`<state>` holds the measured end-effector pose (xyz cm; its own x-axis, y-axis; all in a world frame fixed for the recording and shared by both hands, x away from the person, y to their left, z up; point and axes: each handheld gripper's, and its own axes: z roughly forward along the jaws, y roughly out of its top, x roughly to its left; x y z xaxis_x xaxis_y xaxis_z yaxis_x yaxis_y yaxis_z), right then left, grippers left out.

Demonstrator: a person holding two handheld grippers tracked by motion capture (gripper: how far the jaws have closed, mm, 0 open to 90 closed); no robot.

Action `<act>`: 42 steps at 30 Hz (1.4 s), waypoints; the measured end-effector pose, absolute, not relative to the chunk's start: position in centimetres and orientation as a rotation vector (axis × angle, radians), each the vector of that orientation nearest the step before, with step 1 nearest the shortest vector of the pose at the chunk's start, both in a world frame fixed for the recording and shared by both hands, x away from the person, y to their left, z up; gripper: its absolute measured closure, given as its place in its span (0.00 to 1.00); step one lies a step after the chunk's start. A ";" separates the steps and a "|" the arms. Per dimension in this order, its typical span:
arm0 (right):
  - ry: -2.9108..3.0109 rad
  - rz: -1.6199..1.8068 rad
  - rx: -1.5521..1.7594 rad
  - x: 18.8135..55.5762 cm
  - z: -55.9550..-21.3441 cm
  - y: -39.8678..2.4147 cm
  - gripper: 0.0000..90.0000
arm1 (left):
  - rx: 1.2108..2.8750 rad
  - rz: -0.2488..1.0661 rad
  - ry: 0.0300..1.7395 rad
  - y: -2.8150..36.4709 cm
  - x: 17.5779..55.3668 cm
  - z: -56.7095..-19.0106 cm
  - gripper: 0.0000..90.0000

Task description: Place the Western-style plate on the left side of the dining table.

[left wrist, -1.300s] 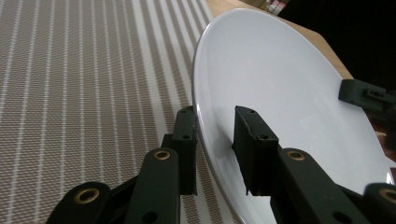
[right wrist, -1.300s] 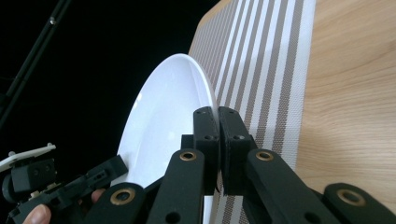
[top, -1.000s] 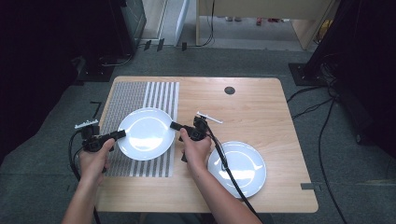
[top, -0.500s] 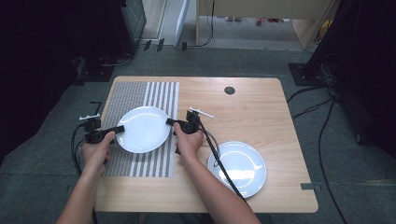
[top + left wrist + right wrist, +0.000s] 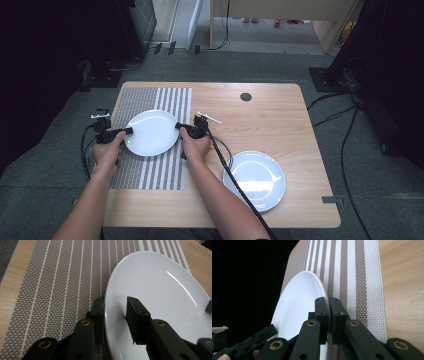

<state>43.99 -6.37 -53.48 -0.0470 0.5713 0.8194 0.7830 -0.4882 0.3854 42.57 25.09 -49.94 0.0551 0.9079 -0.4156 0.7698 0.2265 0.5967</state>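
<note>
A white plate (image 5: 151,132) is over the striped placemat (image 5: 150,100) at the table's left. My left gripper (image 5: 125,131) grips the plate's left rim and my right gripper (image 5: 178,126) grips its right rim. In the left gripper view the jaws of the left gripper (image 5: 115,302) straddle the rim of the plate (image 5: 160,290), one under it and one on its inner face. In the right gripper view the right gripper (image 5: 328,300) is pinched on the thin edge of the plate (image 5: 299,305), with the placemat (image 5: 352,270) behind.
A second white plate (image 5: 254,180) lies on the wooden table (image 5: 280,125) at the front right, beside my right forearm. A small black round fitting (image 5: 245,96) sits near the far edge. Cables trail from both grippers; dark floor and equipment surround the table.
Both grippers have carried the plate a little farther from me along the placemat, keeping their hold on its two rims. The second plate has not moved.
</note>
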 end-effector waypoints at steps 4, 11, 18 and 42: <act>-1.449 -1.560 -2.038 44.3 -53.7 -6.2 0.97 | 1.552 0.235 1.746 25.1 43.0 -49.9 0.78; -1.503 -1.556 -2.053 44.7 -53.9 -5.8 0.95 | 1.524 0.266 1.773 25.0 43.7 -50.1 0.78; -1.563 -1.546 -2.040 45.0 -53.9 -5.3 0.94 | 1.489 0.247 1.793 25.4 44.0 -50.4 0.78; -1.800 -1.603 -1.960 43.9 -51.7 -6.3 0.56 | 1.508 0.402 1.684 24.7 41.8 -48.5 0.42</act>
